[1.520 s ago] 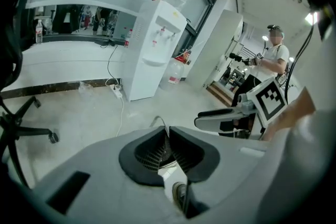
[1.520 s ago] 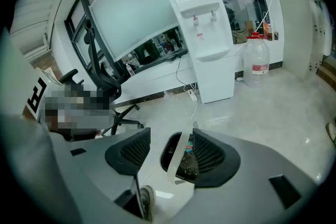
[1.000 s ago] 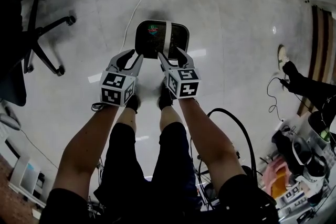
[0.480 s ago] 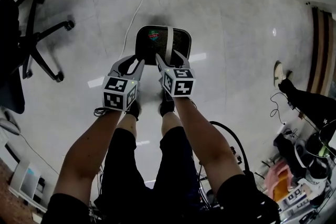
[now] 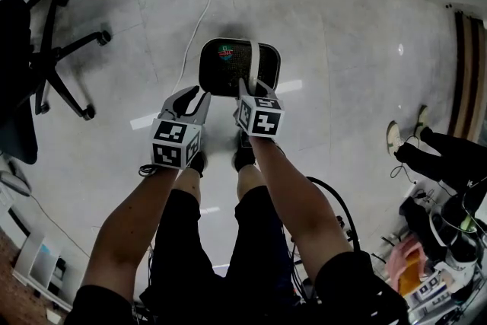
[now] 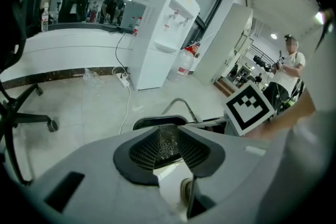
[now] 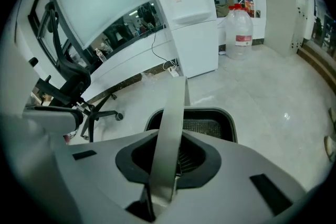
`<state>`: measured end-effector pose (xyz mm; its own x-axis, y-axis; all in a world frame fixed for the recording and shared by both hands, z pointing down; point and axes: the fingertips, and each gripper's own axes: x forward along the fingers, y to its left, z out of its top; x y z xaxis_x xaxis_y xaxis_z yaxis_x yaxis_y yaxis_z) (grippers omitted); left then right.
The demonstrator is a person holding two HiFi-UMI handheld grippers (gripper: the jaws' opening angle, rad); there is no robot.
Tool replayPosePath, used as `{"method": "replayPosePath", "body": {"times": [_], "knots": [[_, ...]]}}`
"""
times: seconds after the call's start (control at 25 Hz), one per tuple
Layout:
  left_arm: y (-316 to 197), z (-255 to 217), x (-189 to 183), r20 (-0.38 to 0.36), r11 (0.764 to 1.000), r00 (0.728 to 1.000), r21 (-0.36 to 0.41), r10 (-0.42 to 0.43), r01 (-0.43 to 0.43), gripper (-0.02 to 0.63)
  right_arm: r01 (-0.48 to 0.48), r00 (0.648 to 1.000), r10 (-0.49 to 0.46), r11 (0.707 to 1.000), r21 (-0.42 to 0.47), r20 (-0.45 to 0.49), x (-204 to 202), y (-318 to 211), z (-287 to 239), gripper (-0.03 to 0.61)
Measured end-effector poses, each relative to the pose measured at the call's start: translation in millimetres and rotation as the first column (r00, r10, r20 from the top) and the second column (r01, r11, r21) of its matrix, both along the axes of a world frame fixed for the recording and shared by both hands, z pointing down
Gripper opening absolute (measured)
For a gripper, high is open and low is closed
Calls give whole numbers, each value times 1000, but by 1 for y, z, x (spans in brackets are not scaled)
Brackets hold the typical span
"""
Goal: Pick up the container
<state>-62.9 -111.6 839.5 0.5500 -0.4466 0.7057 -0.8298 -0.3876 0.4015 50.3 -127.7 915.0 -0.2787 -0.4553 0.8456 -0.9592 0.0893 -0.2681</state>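
Lowered and just closing, your right gripper (image 5: 247, 85) now pinches the grey strap handle (image 5: 246, 61) of the black mesh container (image 5: 217, 76); your left gripper (image 5: 190, 97) stands spread, empty. Lifting can likely begin.

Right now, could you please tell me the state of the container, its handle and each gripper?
container: standing upright on the floor, top open.
handle: raised over the container, clamped between the right gripper's jaws.
right gripper: shut on the handle; its jaws have just been closing around it.
left gripper: open, nothing between its jaws, near the container's near edge.
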Motion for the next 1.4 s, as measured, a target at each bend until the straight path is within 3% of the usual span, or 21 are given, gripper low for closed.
{"method": "replayPosePath", "body": {"times": [0.16, 0.44, 0.64, 1.0, 1.4], "knots": [[2, -8, 4, -16, 1000, 1000, 1, 12, -12, 107, -45, 999, 45, 999, -23, 11, 7, 0, -1, 44], [-5, -23, 1, -18, 1000, 1000, 19, 3, -3, 106, 20, 999, -21, 1000, -17, -32, 5, 8, -5, 43], [-9, -40, -5, -27, 999, 1000, 31, -12, 13, 89, 19, 1000, -20, 1000, -18, -19, 7, 13, -24, 43], [-8, -107, 3, -72, 997, 997, 83, 11, -5, 12, 35, 999, -35, 999, 18, -7, 12, 29, -98, 43], [5, -200, 11, -92, 989, 995, 141, 50, -37, 11, 35, 999, -39, 994, 102, 34, 12, 33, -207, 43]]}}
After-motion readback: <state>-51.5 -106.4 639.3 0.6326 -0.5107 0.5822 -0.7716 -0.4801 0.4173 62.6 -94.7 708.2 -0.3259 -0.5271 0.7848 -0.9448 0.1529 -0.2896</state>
